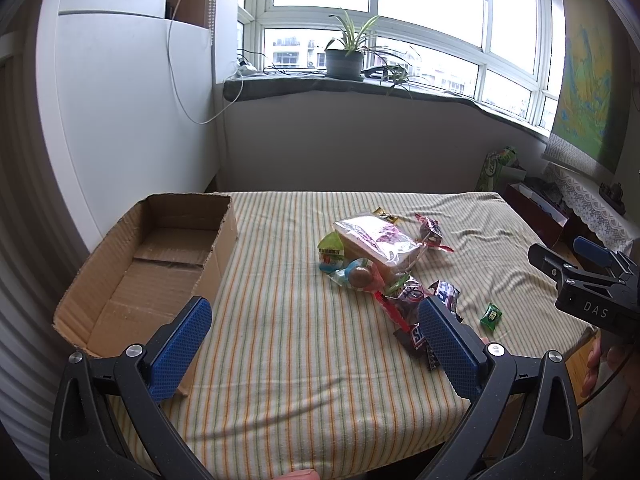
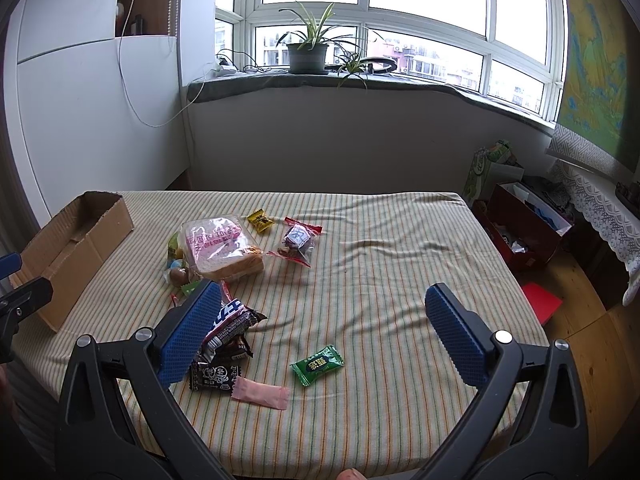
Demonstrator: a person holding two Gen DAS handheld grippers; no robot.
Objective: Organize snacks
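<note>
An open cardboard box (image 1: 156,264) lies empty at the table's left; it also shows in the right wrist view (image 2: 76,248). Several snacks lie mid-table: a bagged bread slice (image 1: 380,240) (image 2: 222,248), a green jelly cup (image 1: 331,254), a red-wrapped sweet (image 2: 298,240), a yellow candy (image 2: 260,220), dark chocolate bars (image 2: 228,332), a green candy (image 2: 317,365) (image 1: 491,315) and a pink wrapper (image 2: 262,392). My left gripper (image 1: 316,340) is open above the table's near edge. My right gripper (image 2: 320,336) is open over the green candy; it also shows in the left wrist view (image 1: 580,276).
The table carries a striped cloth (image 2: 380,264). A white cabinet (image 1: 120,120) stands behind the box. A potted plant (image 1: 344,60) sits on the windowsill. A dark red box (image 2: 520,232) and a red item (image 2: 542,302) lie on the floor at the right.
</note>
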